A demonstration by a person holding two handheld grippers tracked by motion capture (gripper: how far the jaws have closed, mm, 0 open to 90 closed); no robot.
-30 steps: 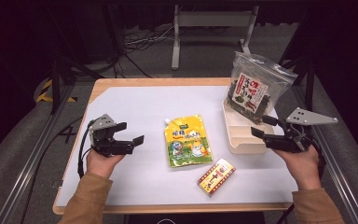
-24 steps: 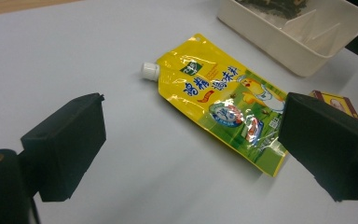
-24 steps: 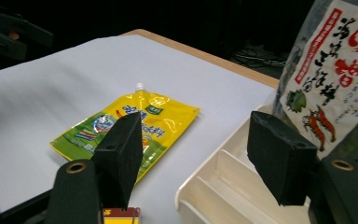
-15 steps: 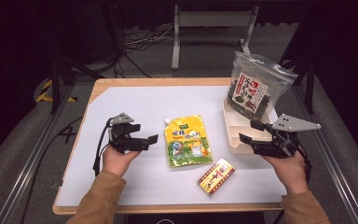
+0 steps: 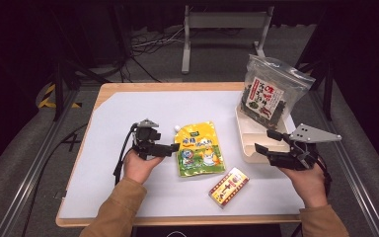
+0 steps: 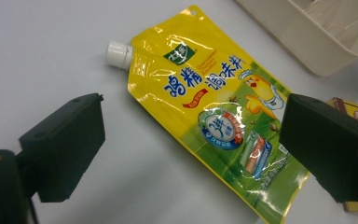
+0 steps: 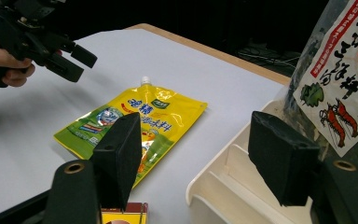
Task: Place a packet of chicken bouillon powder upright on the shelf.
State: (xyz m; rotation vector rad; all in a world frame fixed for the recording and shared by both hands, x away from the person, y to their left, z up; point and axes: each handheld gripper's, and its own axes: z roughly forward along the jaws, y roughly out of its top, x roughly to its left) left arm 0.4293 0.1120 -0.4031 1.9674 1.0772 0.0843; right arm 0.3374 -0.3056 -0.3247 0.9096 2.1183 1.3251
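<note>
While we look down from the high view, the bench (image 5: 128, 123) is the largest thing we see, its white top edged in pale wood. On its right side stands a cream tray (image 5: 249, 148) with dividers, and a clear bag of dark seaweed snacks (image 5: 269, 94) with a red and white label stands upright in the tray's far end. Flat on the bench near the middle lies the yellow pouch (image 5: 200, 148), its white screw cap (image 5: 176, 129) pointing to the far left and its green bottom edge toward us. Near the pouch's lower right corner, just apart from it, lies a small red and yellow box (image 5: 229, 186).

We hold the left claw (image 5: 170, 149) low at the pouch's left edge, its jaws wide apart with nothing between the pads; in the left gripper view the pouch (image 6: 214, 121) lies on the bench in the gap between the two jaws, not gripped. We hold the right claw (image 5: 269, 140) at the near end of the tray, its jaws also well apart and empty; in the right gripper view they frame the tray's corner (image 7: 223, 172) and the pouch (image 7: 135, 121) beyond.
</note>
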